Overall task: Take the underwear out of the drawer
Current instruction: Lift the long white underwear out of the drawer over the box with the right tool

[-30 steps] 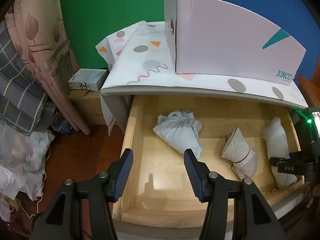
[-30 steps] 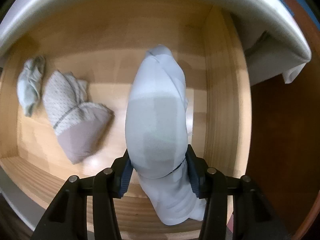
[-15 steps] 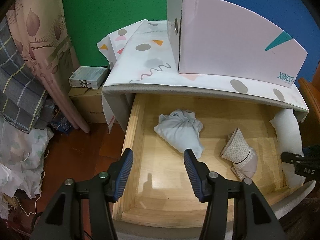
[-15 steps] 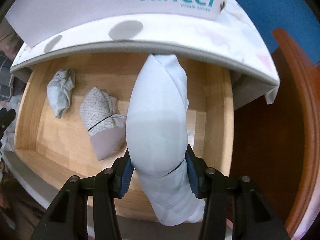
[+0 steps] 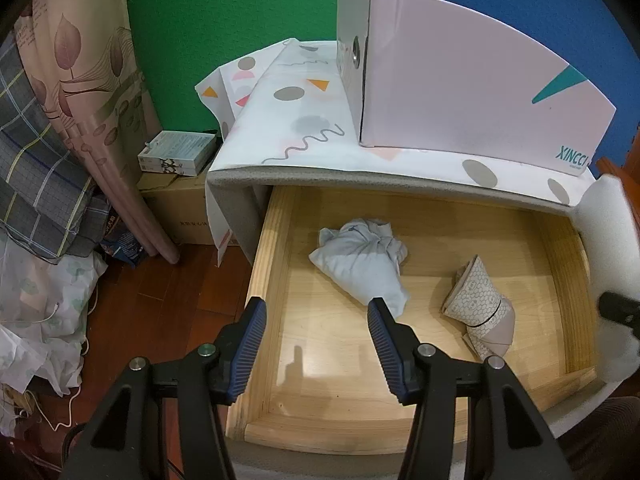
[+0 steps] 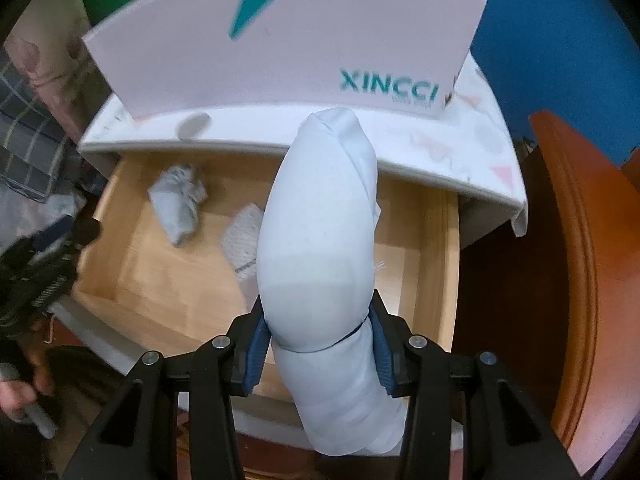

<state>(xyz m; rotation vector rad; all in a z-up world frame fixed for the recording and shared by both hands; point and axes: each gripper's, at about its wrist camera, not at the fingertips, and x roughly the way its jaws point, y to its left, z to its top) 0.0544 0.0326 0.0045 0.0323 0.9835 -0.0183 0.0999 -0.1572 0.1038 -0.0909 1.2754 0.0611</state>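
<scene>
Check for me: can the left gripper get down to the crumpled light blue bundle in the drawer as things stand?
Probably yes. The left gripper is open and empty above the open drawer, and the light blue bundle lies uncovered just beyond its fingertips, with nothing between them.

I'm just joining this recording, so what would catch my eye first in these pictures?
The right gripper, its jaws closing on a pale blue rolled underwear bundle, fills the right wrist view above the open wooden drawer. Two more bundles lie inside: a crumpled blue one and a patterned one. A pink XINCCI box sits on top.
</scene>
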